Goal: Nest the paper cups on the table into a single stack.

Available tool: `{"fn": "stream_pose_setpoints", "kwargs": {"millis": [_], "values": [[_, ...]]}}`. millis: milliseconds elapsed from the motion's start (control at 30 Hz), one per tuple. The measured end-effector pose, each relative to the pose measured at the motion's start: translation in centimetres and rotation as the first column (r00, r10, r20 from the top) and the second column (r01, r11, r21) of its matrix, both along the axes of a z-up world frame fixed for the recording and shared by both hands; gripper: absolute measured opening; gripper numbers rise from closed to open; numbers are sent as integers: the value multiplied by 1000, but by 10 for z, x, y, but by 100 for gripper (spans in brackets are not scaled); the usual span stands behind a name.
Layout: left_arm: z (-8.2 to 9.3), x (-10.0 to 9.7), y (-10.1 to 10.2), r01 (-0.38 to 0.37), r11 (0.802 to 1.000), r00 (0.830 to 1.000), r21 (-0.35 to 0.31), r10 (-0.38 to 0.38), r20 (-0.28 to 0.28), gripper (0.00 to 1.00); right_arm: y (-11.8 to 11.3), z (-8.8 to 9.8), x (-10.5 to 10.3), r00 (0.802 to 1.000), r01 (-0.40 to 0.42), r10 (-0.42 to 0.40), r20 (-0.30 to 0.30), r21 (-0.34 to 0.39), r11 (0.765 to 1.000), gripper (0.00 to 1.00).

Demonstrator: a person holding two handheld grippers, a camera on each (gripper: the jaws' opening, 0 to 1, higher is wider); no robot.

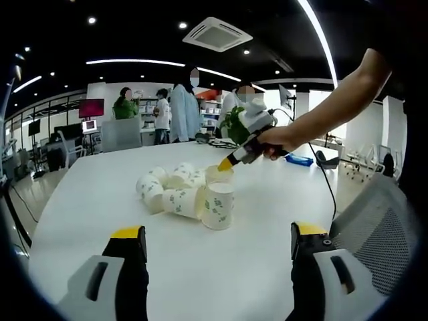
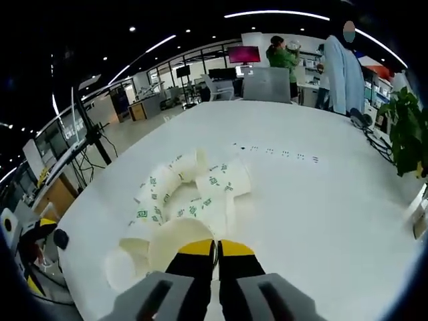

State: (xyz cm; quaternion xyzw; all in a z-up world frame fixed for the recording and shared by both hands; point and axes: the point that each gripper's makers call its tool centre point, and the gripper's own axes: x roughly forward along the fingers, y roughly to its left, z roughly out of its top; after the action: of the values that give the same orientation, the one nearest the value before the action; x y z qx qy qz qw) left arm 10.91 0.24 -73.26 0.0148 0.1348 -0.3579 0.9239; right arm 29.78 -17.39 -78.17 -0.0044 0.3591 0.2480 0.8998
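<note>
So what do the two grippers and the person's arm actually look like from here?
The left gripper has two black jaws with yellow tips on grey bodies, each with a dark slot. The right gripper has the same black jaws, yellow tips and grey slotted bodies; in the left gripper view its body is light grey-white. The arm holding it wears a short dark sleeve.

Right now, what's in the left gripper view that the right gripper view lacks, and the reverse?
Left gripper view: the right gripper from outside, in the person's hand, tips at the rim of the upright cup; its own jaws stand wide apart. Right gripper view: its own jaws pinched together on a cup rim, and a potted plant. Both: the white table, the pile of toppled cups, people standing behind.
</note>
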Motion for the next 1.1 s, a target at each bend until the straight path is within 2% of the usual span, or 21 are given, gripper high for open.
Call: {"fn": "stream_pose_setpoints", "kwargs": {"millis": [667, 900, 1100], "values": [[4, -1, -4, 16, 1000, 1000, -1, -16, 10, 89, -13, 23, -9, 1000, 2, -3, 18, 30, 1000, 0], [5, -2, -5, 22, 1000, 1000, 1, -22, 14, 89, -13, 39, -17, 1000, -6, 5, 28, 40, 999, 0], [6, -3, -7, 26, 1000, 1000, 2, -26, 17, 89, -15, 43, -27, 1000, -11, 10, 22, 46, 999, 0]]}}
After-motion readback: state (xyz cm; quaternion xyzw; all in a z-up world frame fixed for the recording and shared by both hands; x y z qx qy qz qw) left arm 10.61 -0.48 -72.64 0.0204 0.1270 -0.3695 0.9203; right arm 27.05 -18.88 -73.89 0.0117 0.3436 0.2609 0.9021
